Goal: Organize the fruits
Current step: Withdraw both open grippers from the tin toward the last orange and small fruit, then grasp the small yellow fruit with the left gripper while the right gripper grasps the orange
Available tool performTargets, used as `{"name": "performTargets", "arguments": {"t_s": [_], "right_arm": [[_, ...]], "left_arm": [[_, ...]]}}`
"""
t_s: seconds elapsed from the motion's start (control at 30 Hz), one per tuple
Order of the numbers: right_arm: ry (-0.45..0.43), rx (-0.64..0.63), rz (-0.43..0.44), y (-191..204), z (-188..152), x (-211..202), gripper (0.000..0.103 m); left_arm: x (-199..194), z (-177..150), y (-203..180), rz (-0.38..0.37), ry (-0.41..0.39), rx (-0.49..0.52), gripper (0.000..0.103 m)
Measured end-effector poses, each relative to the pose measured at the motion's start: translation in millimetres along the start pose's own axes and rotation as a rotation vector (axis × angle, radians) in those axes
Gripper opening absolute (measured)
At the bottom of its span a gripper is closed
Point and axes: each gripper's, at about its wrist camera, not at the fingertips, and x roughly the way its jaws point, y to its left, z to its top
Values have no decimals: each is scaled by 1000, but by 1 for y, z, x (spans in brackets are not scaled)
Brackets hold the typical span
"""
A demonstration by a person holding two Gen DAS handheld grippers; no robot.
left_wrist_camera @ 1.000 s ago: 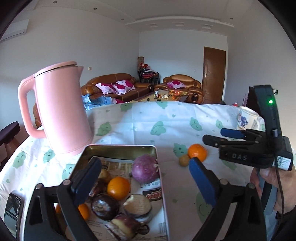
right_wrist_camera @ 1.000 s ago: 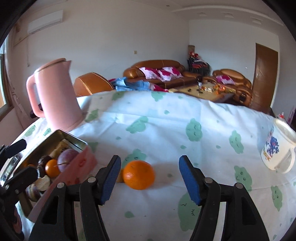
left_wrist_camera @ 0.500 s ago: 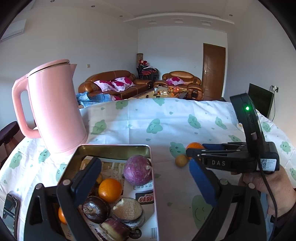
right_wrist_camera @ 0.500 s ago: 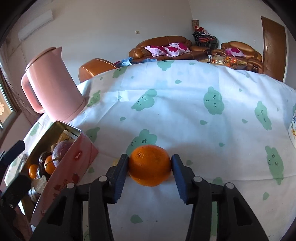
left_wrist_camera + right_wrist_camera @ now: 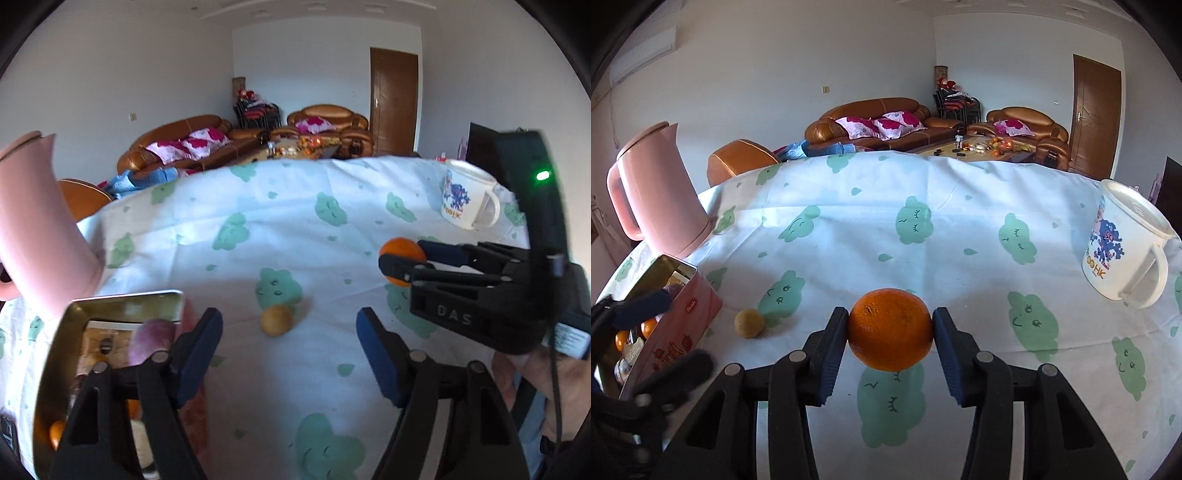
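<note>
My right gripper (image 5: 890, 328) fingers are clamped on the orange (image 5: 890, 328), centre of right wrist frame, just above the bench (image 5: 960, 229). Left gripper (image 5: 290, 343) fingers have just been narrowing, nothing gripped; small yellow fruit (image 5: 276, 320) lies ahead between them. Tin (image 5: 690, 306) at lower left.

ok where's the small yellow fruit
On the tablecloth, left of the orange in the right wrist view, just right of the tin, loose.
</note>
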Motion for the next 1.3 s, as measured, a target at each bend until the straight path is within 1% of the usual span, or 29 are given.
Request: {"name": "performTargets", "arguments": {"t_s": [0.03, 0.13, 0.27, 0.37, 0.43, 0.47, 0.53, 0.57, 0.6, 0.8, 0.93, 1.07, 1.3], "right_arm": [[-5, 2, 6, -1, 0, -2, 49], [-17, -3, 12, -1, -1, -6, 49], [-20, -14, 15, -1, -2, -7, 49], [-17, -33, 13, 3, -2, -7, 49], [-15, -38, 15, 5, -1, -5, 49], [-13, -37, 17, 4, -1, -5, 49], [-9, -31, 19, 4, -1, -4, 49], [-9, -29, 21, 3, -1, -4, 49], [-10, -29, 23, 3, -1, -4, 49], [-31, -40, 30, 5, -2, -8, 49], [-41, -43, 36, 5, -3, -11, 49], [-62, -54, 37, 7, -4, -15, 49], [-93, -68, 34, 9, -5, -22, 49]], "left_arm": [[9, 1, -4, 6, 20, 6, 67], [32, 3, -8, 31, 78, 6, 57], [50, 3, -2, 56, 127, -23, 56], [61, 5, -2, 60, 155, -20, 54], [71, 6, 1, 57, 196, -33, 46], [72, 6, 3, 44, 195, -47, 44], [72, 6, 3, 45, 197, -48, 39], [72, 6, 4, 41, 196, -51, 34], [71, 6, 4, 39, 194, -54, 27], [62, 5, 3, 1, 169, -50, 27], [54, 6, 4, -19, 126, -55, 27], [47, 7, 3, -24, 88, -53, 27], [42, 8, 5, -28, 56, -59, 27]]}}
